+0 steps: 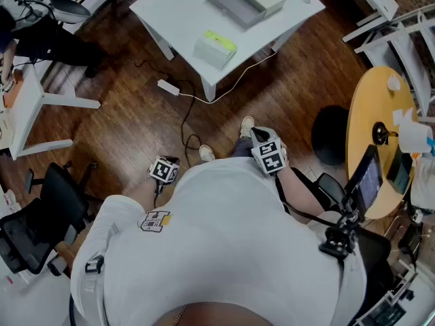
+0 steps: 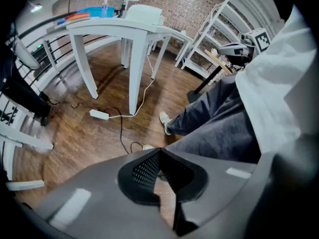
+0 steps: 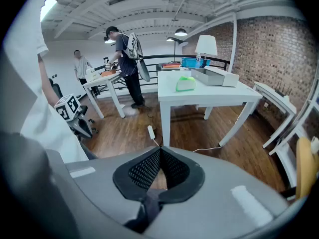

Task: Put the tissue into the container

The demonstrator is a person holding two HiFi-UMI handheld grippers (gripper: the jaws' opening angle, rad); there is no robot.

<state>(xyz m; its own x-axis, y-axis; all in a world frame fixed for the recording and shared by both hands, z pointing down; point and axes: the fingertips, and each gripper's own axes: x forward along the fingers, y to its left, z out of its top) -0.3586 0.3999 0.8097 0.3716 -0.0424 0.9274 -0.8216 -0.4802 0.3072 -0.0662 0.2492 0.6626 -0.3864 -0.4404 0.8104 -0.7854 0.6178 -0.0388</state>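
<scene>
Both tongs are shut and empty: left gripper (image 2: pixel 159 156), right gripper (image 3: pixel 160 154). One white table (image 1: pixel 175 7) bears one tissue pack (image 1: pixel 215 49), white with a yellow-green top, lying apart from one grey container (image 1: pixel 245 1).

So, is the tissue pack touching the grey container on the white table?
Apart. The head view shows a strip of bare tabletop between the tissue pack and the grey container.

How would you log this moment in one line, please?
left tool: shut, empty | right tool: shut, empty | tissue pack: on table | container: on table
</scene>
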